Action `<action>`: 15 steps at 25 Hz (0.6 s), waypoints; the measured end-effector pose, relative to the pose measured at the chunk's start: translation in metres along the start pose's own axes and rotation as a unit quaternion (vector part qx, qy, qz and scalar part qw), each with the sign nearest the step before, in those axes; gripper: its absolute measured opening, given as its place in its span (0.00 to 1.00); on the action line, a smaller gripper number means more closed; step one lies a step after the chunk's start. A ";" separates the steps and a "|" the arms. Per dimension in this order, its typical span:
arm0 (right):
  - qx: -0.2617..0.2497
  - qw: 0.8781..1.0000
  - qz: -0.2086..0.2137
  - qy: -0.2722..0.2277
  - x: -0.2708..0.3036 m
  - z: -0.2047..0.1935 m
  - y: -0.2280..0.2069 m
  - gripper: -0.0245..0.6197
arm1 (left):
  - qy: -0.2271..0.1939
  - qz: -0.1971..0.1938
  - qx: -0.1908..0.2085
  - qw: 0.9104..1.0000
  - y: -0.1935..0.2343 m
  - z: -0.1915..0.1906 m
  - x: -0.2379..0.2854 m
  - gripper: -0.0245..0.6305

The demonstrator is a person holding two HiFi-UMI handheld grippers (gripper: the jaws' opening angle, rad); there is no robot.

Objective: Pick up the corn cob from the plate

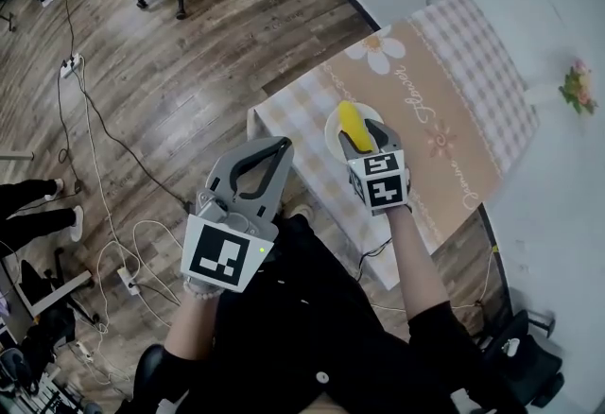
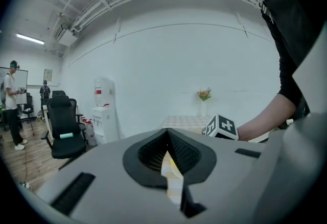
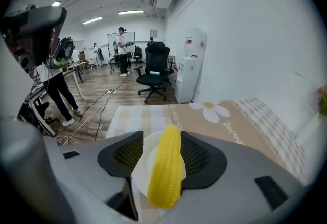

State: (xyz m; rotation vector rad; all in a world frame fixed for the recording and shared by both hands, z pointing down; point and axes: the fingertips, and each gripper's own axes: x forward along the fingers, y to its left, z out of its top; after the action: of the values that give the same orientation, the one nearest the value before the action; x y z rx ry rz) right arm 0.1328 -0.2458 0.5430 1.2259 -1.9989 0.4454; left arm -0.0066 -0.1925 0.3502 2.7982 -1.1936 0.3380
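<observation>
While the left gripper (image 1: 282, 146) hangs off the near edge of the table (image 1: 454, 81), over the wooden floor, the right gripper (image 1: 365, 134) is down at the plate (image 1: 330, 134) with the corn (image 1: 351, 122) between its jaws.

Seen from the right gripper (image 3: 162, 136) view, those jaws stand wide apart. The corn (image 3: 166, 166) lies lengthwise in the gap, narrow end pointing away from the camera, resting on the plate (image 3: 139, 169). A strip of white plate shows between the cob and the left pad, so that side is clear of it. The right pad sits just beside the cob; whether it touches cannot be told. Nothing is clamped.

From the head view, the cob's far end pokes out past the jaw tips, toward the daisy printed on the cloth (image 1: 416, 72).

Seen from the left gripper (image 2: 166, 131) view, its jaws meet at the tips with nothing between them.
</observation>
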 end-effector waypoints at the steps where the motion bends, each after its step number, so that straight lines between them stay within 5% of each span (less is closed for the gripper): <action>1: 0.002 1.000 0.001 0.008 0.004 -0.003 -0.001 0.41 | 0.000 0.001 0.001 1.000 0.000 -0.001 -0.001 0.06; 15: 0.062 0.993 0.013 0.097 0.048 -0.050 -0.012 0.44 | 0.005 0.010 -0.006 1.000 -0.002 -0.009 -0.003 0.06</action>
State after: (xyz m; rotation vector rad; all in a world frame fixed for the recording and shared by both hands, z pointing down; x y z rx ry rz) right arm 0.1503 -0.2497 0.6109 1.1838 -1.8454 0.6834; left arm -0.0087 -0.1874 0.3582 2.7731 -1.2173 0.3430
